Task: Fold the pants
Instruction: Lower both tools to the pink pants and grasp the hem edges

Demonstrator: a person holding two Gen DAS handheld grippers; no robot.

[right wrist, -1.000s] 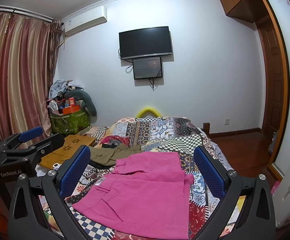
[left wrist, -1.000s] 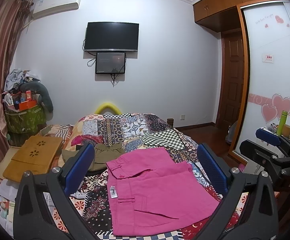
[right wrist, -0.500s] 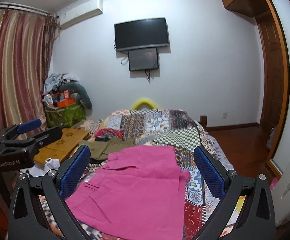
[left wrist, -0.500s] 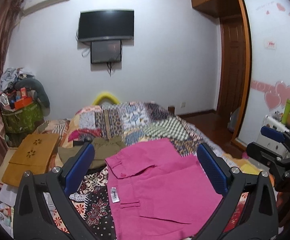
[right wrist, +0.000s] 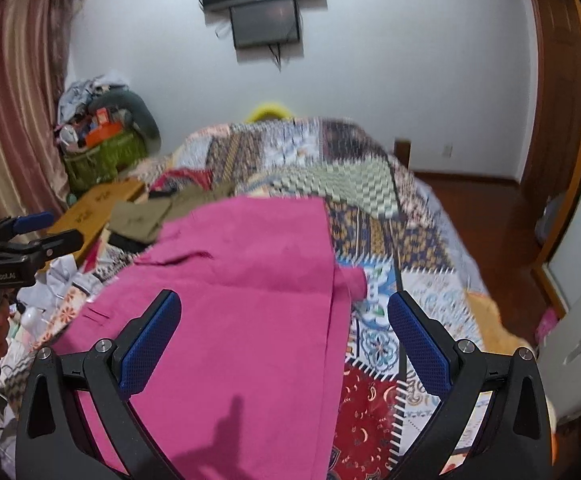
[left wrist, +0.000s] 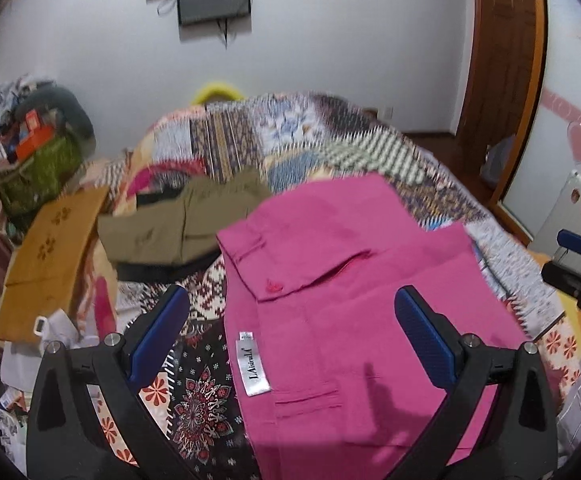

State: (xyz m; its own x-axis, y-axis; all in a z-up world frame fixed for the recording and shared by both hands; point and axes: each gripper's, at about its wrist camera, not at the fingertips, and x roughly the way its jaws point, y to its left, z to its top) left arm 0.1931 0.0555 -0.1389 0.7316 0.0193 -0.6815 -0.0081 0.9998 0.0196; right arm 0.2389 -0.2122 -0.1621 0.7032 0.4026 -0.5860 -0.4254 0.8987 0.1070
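Pink pants lie spread flat on a patchwork quilt, waistband on the left side with a white label turned out. My left gripper hangs open above the waistband area, nothing between its blue pads. In the right wrist view the same pink pants fill the centre. My right gripper is open over their right edge, with one pad above the fabric and the other above the quilt. Each gripper shows at the side of the other's view.
Olive-green clothing lies folded behind the pants, left of centre. A yellow-brown board leans at the bed's left side. A cluttered green basket stands by the curtain. A white cabinet and wardrobe are at the right.
Both grippers have tilted down and moved closer to the bed, so the pink pants now fill much more of each view. Both stay open. The pants have not moved.
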